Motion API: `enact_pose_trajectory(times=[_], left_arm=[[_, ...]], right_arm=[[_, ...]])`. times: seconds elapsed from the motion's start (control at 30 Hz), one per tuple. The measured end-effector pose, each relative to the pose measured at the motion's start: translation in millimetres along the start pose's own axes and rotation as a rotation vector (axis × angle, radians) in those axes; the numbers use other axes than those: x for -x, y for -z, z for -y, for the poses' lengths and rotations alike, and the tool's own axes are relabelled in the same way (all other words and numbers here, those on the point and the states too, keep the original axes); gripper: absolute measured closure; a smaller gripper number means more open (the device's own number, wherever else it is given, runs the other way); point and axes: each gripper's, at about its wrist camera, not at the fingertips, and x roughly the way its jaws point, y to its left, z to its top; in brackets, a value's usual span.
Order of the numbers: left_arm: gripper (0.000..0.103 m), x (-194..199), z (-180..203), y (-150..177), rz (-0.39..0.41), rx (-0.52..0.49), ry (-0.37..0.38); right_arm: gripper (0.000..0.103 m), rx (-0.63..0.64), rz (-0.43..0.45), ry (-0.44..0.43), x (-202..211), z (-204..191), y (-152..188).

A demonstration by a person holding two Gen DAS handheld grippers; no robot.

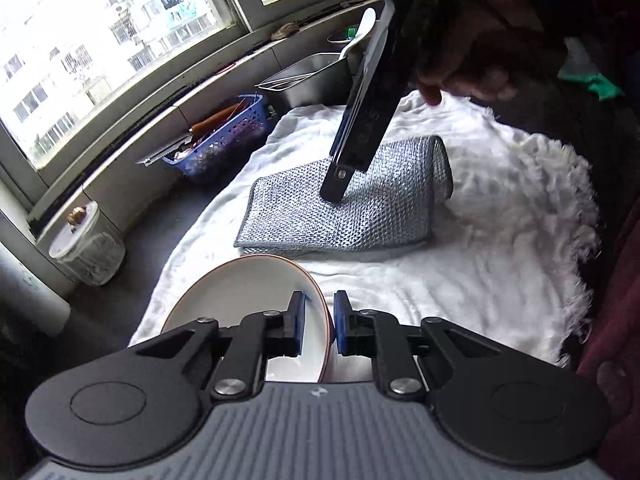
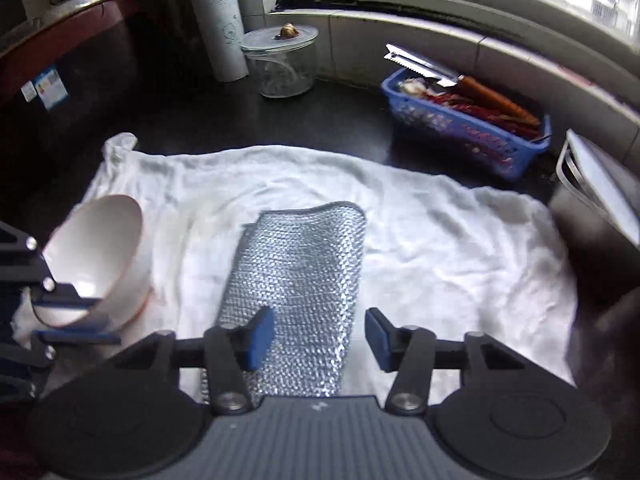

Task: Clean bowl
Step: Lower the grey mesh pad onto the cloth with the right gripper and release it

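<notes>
A white bowl [image 1: 244, 292] with a brown rim is tilted on the white towel [image 1: 460, 264]. My left gripper [image 1: 319, 326] is shut on the bowl's rim, one pad inside and one outside. The bowl also shows at the left of the right wrist view [image 2: 96, 248], held by the left gripper [image 2: 76, 320]. A folded silver mesh scrubbing cloth [image 1: 340, 216] lies on the towel. My right gripper [image 2: 320, 338] is open, its pads on either side of the near end of the cloth [image 2: 296, 280], just above it. The right gripper [image 1: 334, 196] reaches down onto the cloth.
A blue basket [image 2: 468, 132] with a knife and utensils stands by the window sill. A lidded glass jar [image 2: 284, 64] and a paper roll [image 2: 222, 28] stand at the back. A metal tray [image 1: 308, 76] with a white spoon sits behind the towel. Dark countertop [image 2: 280, 120] surrounds the towel.
</notes>
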Motion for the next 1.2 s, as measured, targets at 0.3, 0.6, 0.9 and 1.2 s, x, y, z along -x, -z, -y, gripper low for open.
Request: enact_pose_trajectory(times=[0.3,0.6,0.9,1.2], left_arm=[[0.086,31,-49,-3,0.079,0.388,0.171],[0.080,36,-62,4,0.093,0.563,0.191],[0.079,40,-71,16,0.115,0.666,0.196],[0.079,41,-78,29,0.127,0.749,0.212]], right_arm=[[0.024,0.592,0.045,0.011,52,-54,26],[0.056,0.988,-0.068,0.041,34,-86,62],[0.065,0.701,-0.022,0.123,44,-61,28],[0.069,0.823,-0.076,0.201,10,-76,36]])
